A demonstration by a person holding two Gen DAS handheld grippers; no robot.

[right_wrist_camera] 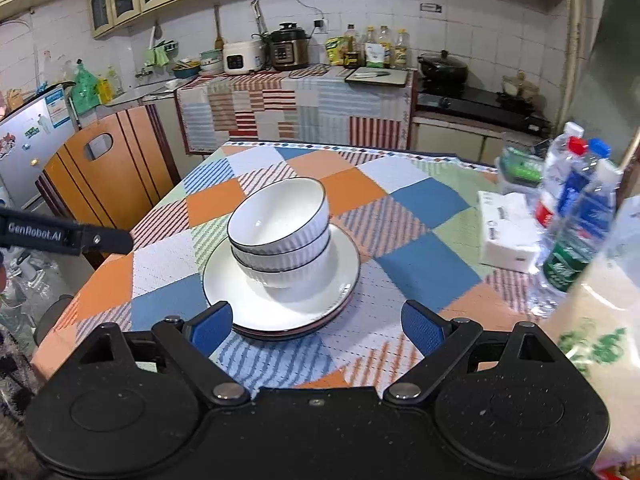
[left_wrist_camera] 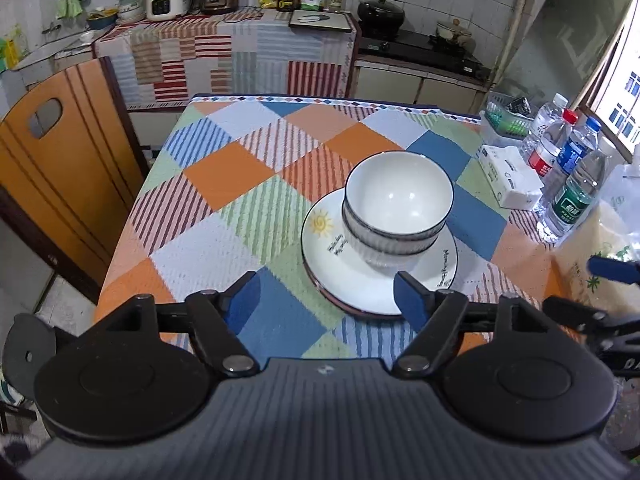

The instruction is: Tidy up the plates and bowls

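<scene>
Two white ribbed bowls with dark rims (left_wrist_camera: 396, 216) (right_wrist_camera: 280, 228) are nested and stand on a stack of white plates (left_wrist_camera: 328, 280) (right_wrist_camera: 228, 280) on the checked tablecloth. The top plate carries a sun drawing and writing. My left gripper (left_wrist_camera: 330, 302) hangs above and in front of the stack, open, nothing between its blue pads. My right gripper (right_wrist_camera: 316, 326) is also open and empty, on the near side of the plates. In the left wrist view, a finger of the right gripper (left_wrist_camera: 612, 270) shows at the right edge. The left gripper's arm (right_wrist_camera: 64, 236) shows at the right wrist view's left edge.
Several water bottles (left_wrist_camera: 568, 184) (right_wrist_camera: 576, 216) and a tissue pack (left_wrist_camera: 512, 178) (right_wrist_camera: 508, 232) crowd the table's right side, with a green basket (left_wrist_camera: 504, 120) behind and a plastic bag (right_wrist_camera: 600, 320) nearer. A wooden chair (left_wrist_camera: 60, 168) stands left. Counter and stove lie beyond.
</scene>
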